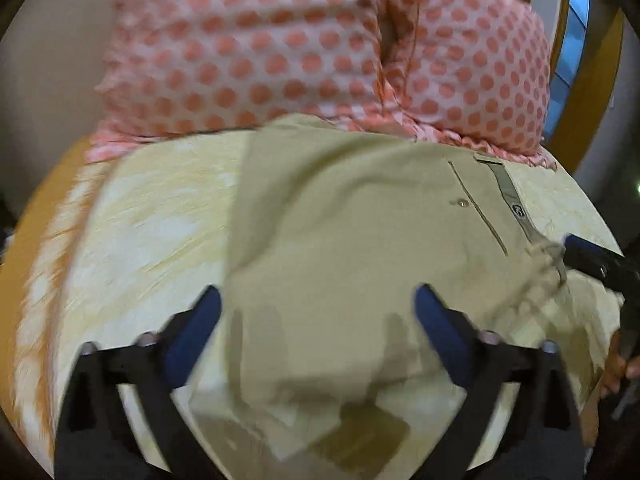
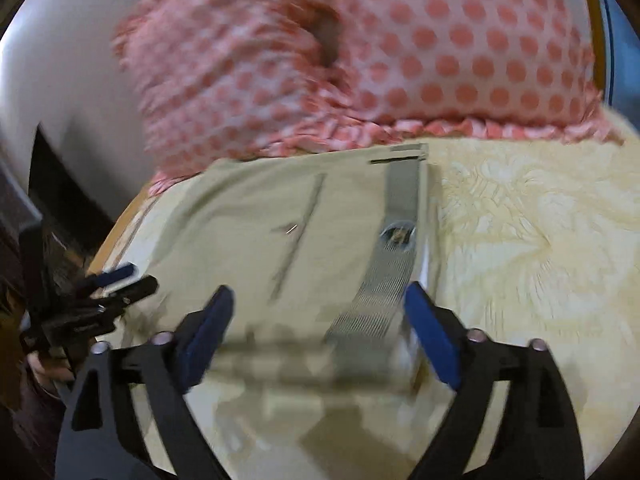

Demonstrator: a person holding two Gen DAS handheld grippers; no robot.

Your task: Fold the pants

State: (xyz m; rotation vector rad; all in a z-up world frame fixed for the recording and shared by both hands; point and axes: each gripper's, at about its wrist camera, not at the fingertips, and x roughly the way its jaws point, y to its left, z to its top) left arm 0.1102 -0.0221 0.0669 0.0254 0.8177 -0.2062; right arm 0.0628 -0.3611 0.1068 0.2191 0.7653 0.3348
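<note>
Pillows (image 2: 440, 60) block the far end of the bed just past the pants (image 1: 352, 216), while bare bedspread (image 2: 520, 240) lies open on either side of the pants.

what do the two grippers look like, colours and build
Both match: the left gripper and right gripper each have two flat dark-blue fingers mounted on black angular frames with triangular cut-outs. Small silver round-head bolts sit at the joints. No cables or markings are visible.
</note>
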